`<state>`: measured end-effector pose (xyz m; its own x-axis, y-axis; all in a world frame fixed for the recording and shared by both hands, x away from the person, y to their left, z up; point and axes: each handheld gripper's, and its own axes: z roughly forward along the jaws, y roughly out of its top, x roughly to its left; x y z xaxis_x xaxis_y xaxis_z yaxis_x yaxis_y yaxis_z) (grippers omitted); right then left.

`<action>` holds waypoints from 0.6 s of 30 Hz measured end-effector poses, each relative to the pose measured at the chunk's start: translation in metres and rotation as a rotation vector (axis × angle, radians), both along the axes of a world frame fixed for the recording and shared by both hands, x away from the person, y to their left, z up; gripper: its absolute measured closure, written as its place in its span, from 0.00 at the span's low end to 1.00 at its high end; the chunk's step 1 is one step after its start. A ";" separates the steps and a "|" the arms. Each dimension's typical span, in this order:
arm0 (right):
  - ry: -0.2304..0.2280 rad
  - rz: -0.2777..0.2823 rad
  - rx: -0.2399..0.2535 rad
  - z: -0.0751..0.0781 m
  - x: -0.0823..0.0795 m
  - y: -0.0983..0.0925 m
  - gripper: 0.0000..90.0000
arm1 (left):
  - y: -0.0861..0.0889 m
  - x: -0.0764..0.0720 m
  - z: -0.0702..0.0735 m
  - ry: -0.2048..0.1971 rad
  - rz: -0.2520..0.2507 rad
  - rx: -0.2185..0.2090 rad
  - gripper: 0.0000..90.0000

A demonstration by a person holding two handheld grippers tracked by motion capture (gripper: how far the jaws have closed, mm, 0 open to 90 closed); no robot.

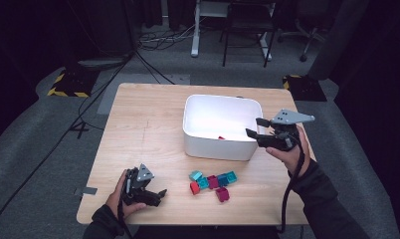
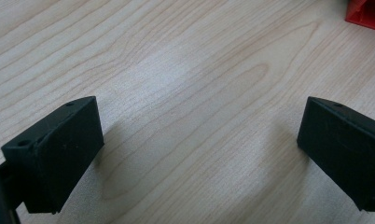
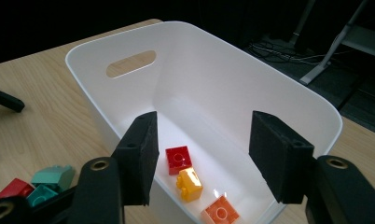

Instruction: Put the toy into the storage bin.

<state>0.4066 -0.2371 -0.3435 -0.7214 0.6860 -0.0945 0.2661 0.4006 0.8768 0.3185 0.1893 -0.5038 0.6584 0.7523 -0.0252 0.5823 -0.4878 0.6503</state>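
Note:
A white bin point(image 1: 215, 148) stands in the middle of the wooden table. Inside it lie a red brick point(image 3: 178, 159), a yellow brick point(image 3: 189, 184) and an orange brick point(image 3: 220, 212). My right gripper point(image 1: 253, 126) hangs over the bin's right rim, open, with nothing between its pads point(image 3: 141, 154). In front of the bin sits a cluster of loose bricks point(image 1: 213, 181), teal, red and magenta. My left gripper point(image 1: 159, 196) rests low on the table at the front left, open and empty, pointing toward that cluster. A red brick point(image 2: 367, 11) peeks in at the corner beyond its jaws.
The table point(image 1: 138, 124) has bare wood left of the bin. Its front edge runs just below the left hand. Beyond the far edge are a dark floor, cables, a stand point(image 1: 195, 30) and chair legs.

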 end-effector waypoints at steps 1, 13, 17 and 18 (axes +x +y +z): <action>0.001 0.004 -0.006 0.001 -0.003 -0.001 0.48 | 0.000 0.000 0.000 0.000 0.000 0.000 0.01; -0.032 0.048 -0.024 -0.005 -0.034 -0.006 0.48 | -0.001 0.000 0.000 -0.004 0.008 -0.005 0.01; -0.028 0.063 -0.012 -0.012 -0.043 -0.007 0.48 | -0.001 0.000 0.000 -0.004 0.008 -0.005 0.01; -0.029 0.071 -0.016 -0.015 -0.045 -0.007 0.48 | -0.001 0.000 0.000 -0.004 0.008 -0.005 0.01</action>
<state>0.3618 -0.2440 -0.3585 -0.7652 0.6313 -0.1264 0.2113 0.4317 0.8769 0.3183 0.1887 -0.5043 0.6521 0.7577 -0.0269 0.5841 -0.4794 0.6550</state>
